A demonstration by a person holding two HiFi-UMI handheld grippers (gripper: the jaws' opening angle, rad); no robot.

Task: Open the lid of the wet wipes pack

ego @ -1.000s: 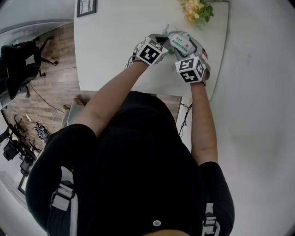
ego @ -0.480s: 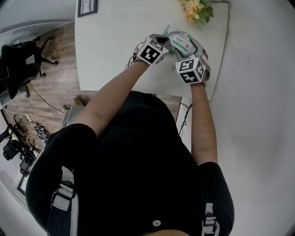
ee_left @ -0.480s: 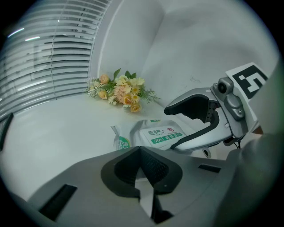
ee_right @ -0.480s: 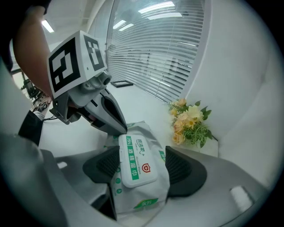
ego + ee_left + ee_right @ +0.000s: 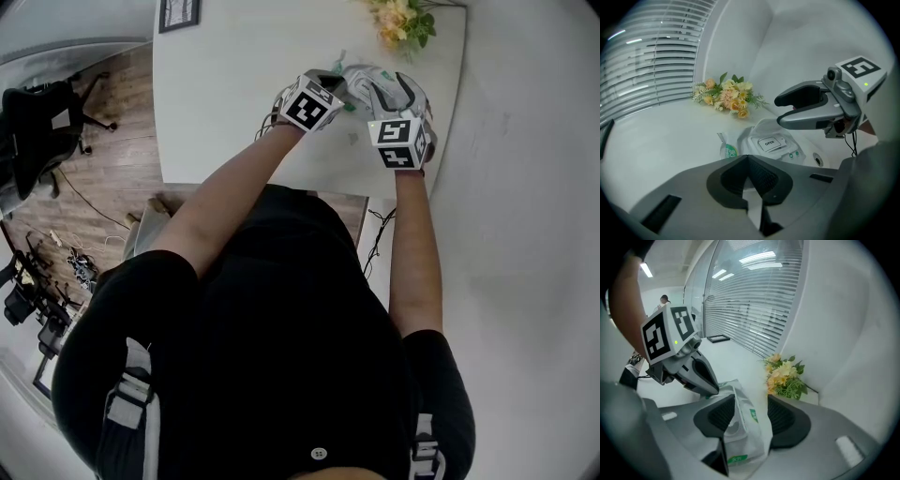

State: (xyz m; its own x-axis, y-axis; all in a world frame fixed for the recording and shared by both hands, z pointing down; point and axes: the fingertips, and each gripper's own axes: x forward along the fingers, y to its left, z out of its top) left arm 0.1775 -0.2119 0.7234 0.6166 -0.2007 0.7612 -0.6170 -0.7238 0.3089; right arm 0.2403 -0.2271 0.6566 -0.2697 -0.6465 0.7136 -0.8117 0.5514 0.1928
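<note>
Item 1, wet wipes pack [image 5: 755,132]: lying on the white counter [image 5: 234,84] toward its far right part, near a bunch of flowers [image 5: 726,96], and being held at both ends. Its long axis is running from one gripper across to the other. The flip lid [image 5: 769,143], marked OPEN, is facing up on the top face and sitting flat, not yet lifted. Item 2, left gripper [image 5: 748,159]: its jaws are closed tight on a thin white fold at the pack's near end, and the lid is lying straight ahead of them, slightly to the right. Item 3, right gripper [image 5: 747,401]: its jaws have just been closing and are standing part-way in, with the pack's other end bunching up between them. Both pads appear to be pressing the film, so I am reading this as a grip. From the left gripper view, the right gripper's fingers are reaching in just above the lid, so the right hand is looking the nearer of the 2 to it. Judgement: the coming move is turning on that small gap. The right jaws are taking film, not the lid's tab, so they would be needing to release and drop onto the lid's free edge while the left end is doing the anchoring.
</note>
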